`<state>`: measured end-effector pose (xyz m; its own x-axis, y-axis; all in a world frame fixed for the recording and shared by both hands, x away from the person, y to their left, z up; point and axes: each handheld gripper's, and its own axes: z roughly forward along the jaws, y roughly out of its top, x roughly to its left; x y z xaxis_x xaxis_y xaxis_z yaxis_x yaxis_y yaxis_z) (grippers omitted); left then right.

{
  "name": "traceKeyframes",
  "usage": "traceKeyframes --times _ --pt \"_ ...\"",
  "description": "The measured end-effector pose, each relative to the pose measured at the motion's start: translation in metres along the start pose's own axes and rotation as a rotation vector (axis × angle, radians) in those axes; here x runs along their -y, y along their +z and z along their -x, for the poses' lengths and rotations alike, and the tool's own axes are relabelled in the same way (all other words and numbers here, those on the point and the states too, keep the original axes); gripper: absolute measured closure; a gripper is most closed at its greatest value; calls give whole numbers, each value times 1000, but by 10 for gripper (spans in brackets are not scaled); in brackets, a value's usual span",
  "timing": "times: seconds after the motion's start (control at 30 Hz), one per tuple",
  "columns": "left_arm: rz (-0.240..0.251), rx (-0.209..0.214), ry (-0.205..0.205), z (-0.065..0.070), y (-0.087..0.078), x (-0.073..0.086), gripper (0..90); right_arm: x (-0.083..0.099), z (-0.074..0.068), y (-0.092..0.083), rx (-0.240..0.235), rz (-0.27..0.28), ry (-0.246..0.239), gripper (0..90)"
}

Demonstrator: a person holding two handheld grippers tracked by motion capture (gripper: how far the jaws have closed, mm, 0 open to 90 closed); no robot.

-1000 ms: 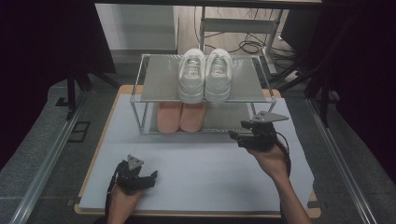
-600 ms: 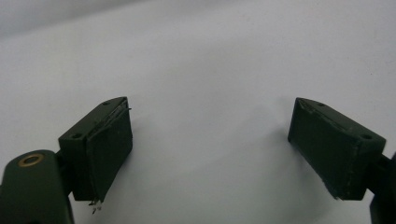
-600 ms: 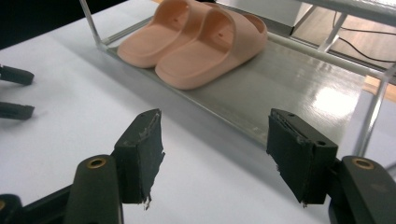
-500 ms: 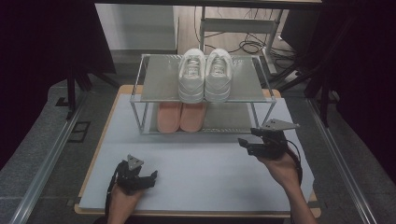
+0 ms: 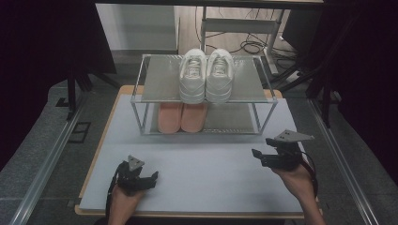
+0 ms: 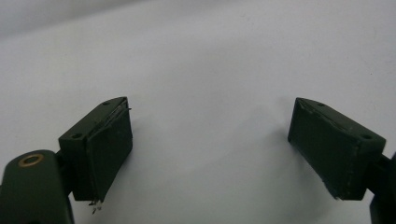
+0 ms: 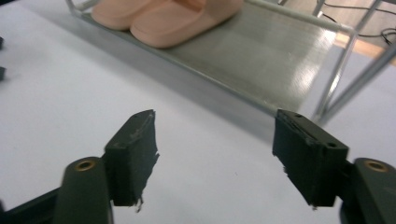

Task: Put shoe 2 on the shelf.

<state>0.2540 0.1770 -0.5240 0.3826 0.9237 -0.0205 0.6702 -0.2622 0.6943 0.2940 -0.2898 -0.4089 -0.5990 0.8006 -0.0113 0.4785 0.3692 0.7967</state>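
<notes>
On the white table (image 5: 197, 183), a shoe rack (image 5: 159, 84).

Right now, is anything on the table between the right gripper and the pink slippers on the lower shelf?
Nothing visible. Open and empty, the right gripper faces the pink slippers across bare white table; only the lower shelf front rail lies between.

The sneakers (image 5: 206, 75) on the top shelf were white, laces and soles alike. The slippers (image 5: 182, 117) on the lower shelf were a plain salmon pink. The shoe rack (image 5: 263, 96) was silvery grey metal, its shelves finely brushed. The bench (image 5: 206, 178) was pale bluish white with a light wood edge. The left gripper (image 5: 149, 179) and right gripper (image 5: 256, 156) were black, the right one topped by a grey plate. The floor was dark grey.
</notes>
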Motion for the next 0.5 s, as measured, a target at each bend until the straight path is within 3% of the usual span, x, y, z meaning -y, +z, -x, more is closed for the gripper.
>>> traceKeyframes --times 0.23,0.4,0.5 --pt "0 0 0 0 0 0 137 20 9 -2 47 -41 10 141" --pt "1 -1 0 0 0 0 137 40 14 0 84 -66 14 113" --pt "1 -2 0 0 0 0 137 55 17 6 95 -83 29 47"
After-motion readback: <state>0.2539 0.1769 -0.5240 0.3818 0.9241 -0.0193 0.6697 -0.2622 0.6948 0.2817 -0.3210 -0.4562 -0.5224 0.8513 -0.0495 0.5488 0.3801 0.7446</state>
